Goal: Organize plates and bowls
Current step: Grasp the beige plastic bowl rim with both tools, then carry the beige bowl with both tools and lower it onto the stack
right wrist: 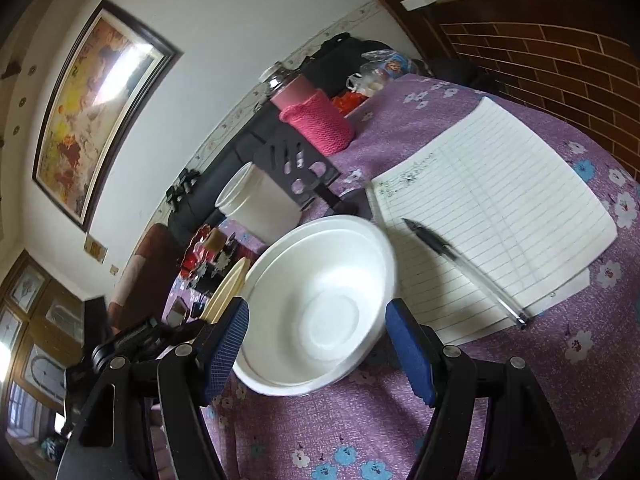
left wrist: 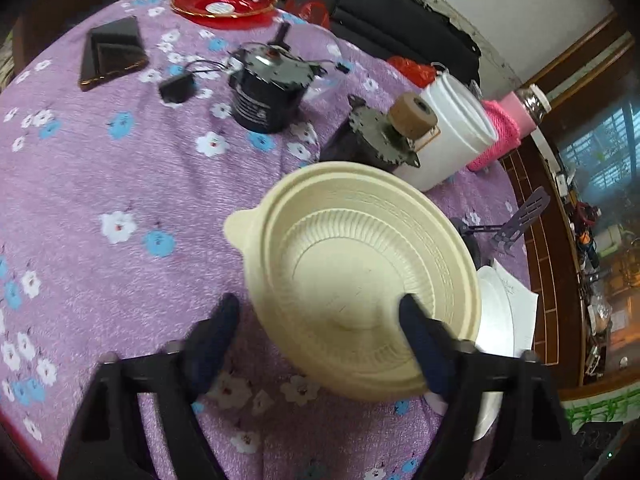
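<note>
On the left wrist view, the left gripper (left wrist: 320, 320) is seen with its jaws spread across the near rim of a cream plastic bowl (left wrist: 360, 272): one finger lies inside the bowl, the other outside over the purple flowered cloth (left wrist: 100, 168) of the bench, and no pinch on the rim is seen. The bowl appears tilted, and beside it a sliver of the white foam bowl (left wrist: 496, 312) is shown. Only this view gives the far part of the bench: a red glass dish (left wrist: 224, 0), two dark motors (left wrist: 264, 92), a black phone (left wrist: 112, 52) and a white tub (left wrist: 452, 132).

On the right wrist view, the right gripper (right wrist: 316, 344) is seen with its jaws held wide on either side of the white foam bowl (right wrist: 320, 312), which rests upright on the cloth; the pads are apart from its wall. Only here are a lined notebook (right wrist: 500, 200) and a pen (right wrist: 464, 268) shown just beside the bowl, with a pink knitted cup sleeve (right wrist: 320, 120) farther back. The cream bowl is seen here only as an edge.
</note>
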The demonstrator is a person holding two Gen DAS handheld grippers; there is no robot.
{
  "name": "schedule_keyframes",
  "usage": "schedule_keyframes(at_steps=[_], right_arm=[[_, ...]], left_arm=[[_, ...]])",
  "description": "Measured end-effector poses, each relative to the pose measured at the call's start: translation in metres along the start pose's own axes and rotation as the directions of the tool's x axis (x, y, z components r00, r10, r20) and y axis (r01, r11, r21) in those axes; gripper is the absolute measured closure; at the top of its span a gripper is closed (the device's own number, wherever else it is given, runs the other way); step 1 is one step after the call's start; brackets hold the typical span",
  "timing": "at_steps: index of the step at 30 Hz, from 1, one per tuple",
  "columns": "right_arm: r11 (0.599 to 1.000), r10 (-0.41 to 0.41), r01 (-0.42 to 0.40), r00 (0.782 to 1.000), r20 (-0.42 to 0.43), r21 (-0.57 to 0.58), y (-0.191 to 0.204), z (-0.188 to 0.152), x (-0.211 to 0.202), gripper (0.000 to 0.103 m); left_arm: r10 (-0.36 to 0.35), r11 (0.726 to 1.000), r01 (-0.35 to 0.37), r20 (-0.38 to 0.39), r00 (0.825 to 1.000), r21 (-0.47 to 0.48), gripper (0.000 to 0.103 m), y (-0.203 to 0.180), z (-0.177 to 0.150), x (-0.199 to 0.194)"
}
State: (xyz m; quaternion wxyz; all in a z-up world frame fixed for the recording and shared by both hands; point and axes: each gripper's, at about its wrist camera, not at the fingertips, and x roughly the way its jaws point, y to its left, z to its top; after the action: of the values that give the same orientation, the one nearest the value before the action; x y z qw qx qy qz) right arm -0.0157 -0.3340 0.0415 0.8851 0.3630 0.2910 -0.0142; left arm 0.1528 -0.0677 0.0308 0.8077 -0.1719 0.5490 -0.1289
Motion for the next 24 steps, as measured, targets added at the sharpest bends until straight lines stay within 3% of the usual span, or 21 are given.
schedule_keyframes(at_steps=[1, 2, 4, 9, 16, 21, 24], right_arm=[[1.000, -0.007, 0.007, 1.000, 0.002, -0.012, 0.003, -0.001, 0.000, 0.028], [1.000, -0.010, 0.010, 1.000, 0.002, -0.026, 0.006, -0.002, 0.001, 0.028], [0.999, -0.006, 0.006, 1.000, -0.002, -0.032, 0.008, -0.004, 0.002, 0.028], [0.997, 0.058, -0.059, 0.998, -0.008, -0.046, 0.017, -0.009, 0.002, 0.028], [0.988, 0.131, -0.132, 0.991, -0.015, -0.086, 0.032, -0.013, -0.003, 0.028], [0.940, 0.327, -0.336, 0.935, -0.137, -0.049, 0.044, -0.020, 0.004, 0.027], [0.930, 0.349, -0.365, 0.913, -0.209, -0.043, 0.051, -0.028, 0.011, 0.027]], left_arm=[[0.009, 1.000, -0.009, -0.014, 1.000, 0.007, 0.074, -0.001, 0.001, 0.003], [0.003, 1.000, -0.003, -0.030, 1.000, 0.002, 0.082, 0.001, 0.002, 0.005], [-0.020, 1.000, 0.019, -0.045, 0.999, -0.021, 0.087, 0.006, 0.003, 0.009], [-0.024, 1.000, 0.024, -0.037, 0.999, -0.017, 0.088, 0.014, 0.000, 0.000], [-0.046, 0.999, 0.046, 0.036, 0.998, 0.001, 0.088, 0.024, -0.009, -0.044], [-0.073, 0.997, 0.070, 0.067, 0.995, 0.045, 0.089, 0.029, -0.033, -0.067], [-0.054, 0.998, 0.053, 0.044, 0.998, 0.044, 0.089, 0.035, -0.044, -0.063]])
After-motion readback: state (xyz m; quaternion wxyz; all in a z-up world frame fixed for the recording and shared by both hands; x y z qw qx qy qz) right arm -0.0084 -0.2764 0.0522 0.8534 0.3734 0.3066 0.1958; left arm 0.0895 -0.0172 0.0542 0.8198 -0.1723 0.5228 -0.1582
